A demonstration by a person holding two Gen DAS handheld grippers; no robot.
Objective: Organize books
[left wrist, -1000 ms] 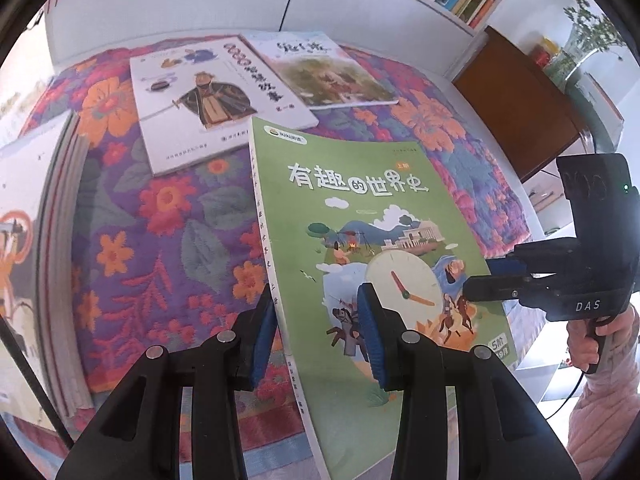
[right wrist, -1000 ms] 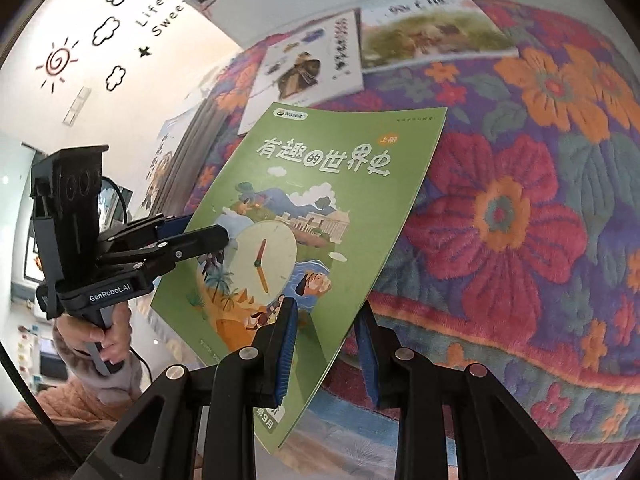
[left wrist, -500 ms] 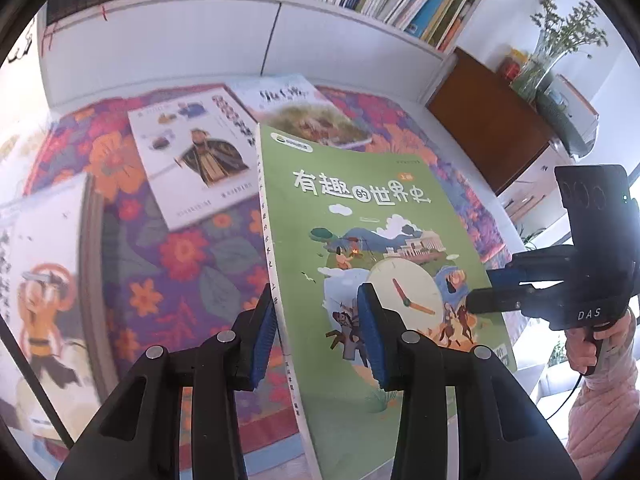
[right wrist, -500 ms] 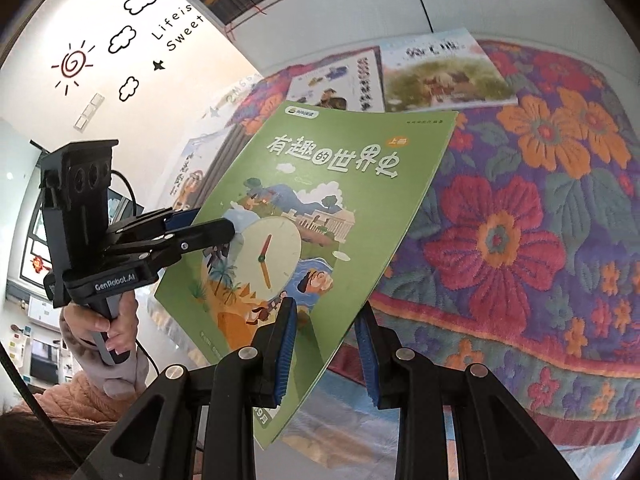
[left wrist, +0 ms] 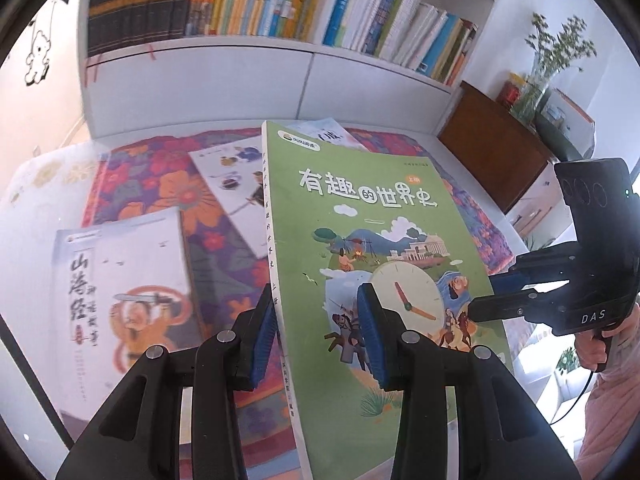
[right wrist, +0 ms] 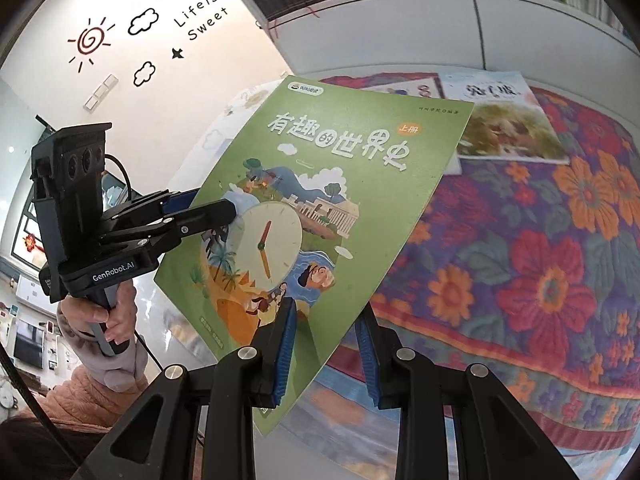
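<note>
Since the earlier frames the green book (left wrist: 372, 280) has been lifted off the quilt (left wrist: 168, 196); it now stands steeper, its top edge near the white cabinet front, and the bookshelf (left wrist: 280, 4) rows, earlier mostly cut off, fill the top of the left view. Both grips look unchanged. Left gripper (left wrist: 316, 328) jaws are clamped on the book's spine edge, one blue ribbed pad behind the spine, the other pressed on the front cover beside the clock drawing. Right gripper (right wrist: 326, 344) jaws are clamped on the opposite lower edge, one pad on the cover, the other behind it. The book is a thin, glossy softcover, flat and rectangular, held in the air between both grippers above the quilt. Beyond the jaws lie a white book (left wrist: 232, 184) and a landscape-cover book (right wrist: 504, 124), flat on the quilt; left of the left jaws is a blurred white book with a figure (left wrist: 124, 292). Quilt is stitched, padded, floral in purple, red and orange. Gripper bodies are matte black plastic. A hand (right wrist: 100, 316) in a fuzzy pink sleeve grips the left handle.
</note>
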